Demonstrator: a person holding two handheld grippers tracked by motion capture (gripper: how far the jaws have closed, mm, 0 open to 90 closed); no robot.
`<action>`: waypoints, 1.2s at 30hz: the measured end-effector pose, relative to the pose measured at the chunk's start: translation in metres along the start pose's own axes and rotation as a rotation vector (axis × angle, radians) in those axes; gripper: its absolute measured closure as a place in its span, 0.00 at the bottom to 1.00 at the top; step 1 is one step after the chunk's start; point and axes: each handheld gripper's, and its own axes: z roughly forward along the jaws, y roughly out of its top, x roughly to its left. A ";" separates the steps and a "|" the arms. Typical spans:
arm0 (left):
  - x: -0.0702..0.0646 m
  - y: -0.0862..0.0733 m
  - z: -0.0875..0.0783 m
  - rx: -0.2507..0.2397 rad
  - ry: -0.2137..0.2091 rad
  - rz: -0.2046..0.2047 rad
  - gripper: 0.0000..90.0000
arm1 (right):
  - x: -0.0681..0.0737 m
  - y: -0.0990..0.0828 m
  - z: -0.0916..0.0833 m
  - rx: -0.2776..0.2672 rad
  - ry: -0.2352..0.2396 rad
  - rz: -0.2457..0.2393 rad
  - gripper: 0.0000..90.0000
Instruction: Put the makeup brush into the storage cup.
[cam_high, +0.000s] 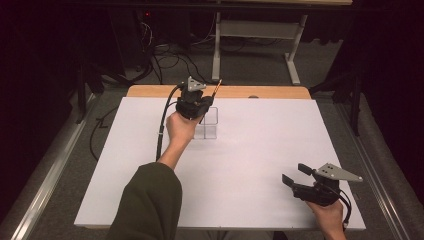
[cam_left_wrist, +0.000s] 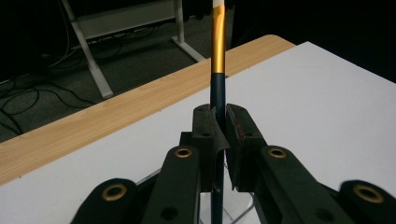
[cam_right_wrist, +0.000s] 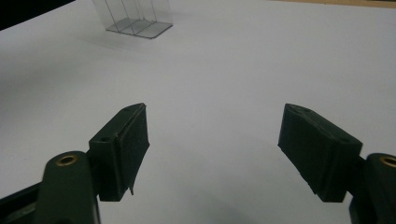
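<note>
the room is dim, its edges falling to black. a white surface (cam_high: 260, 165) lies over a light wooden tabletop whose far edge (cam_high: 260, 92) shows as a strip. beyond it spreads grey carpet (cam_high: 250, 65), crossed by loose black cables (cam_high: 170, 57). a white metal desk frame (cam_high: 260, 35) stands farther back. pale metal rails (cam_high: 47, 180) run along the floor on both sides.

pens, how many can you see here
1: a dark pen with a gold band, clamped in the left gripper above the clear holder; that gripper may hide others.
</note>
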 end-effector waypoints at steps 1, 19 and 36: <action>0.000 0.000 0.001 -0.005 0.001 0.005 0.92 | 0.000 0.000 0.000 0.000 0.001 0.000 0.29; 0.011 -0.007 0.017 -0.017 0.030 0.004 0.92 | 0.002 0.000 0.000 0.005 0.013 -0.007 0.29; 0.011 -0.013 0.020 0.006 0.034 0.021 0.92 | 0.001 -0.001 0.000 0.005 0.009 0.000 0.29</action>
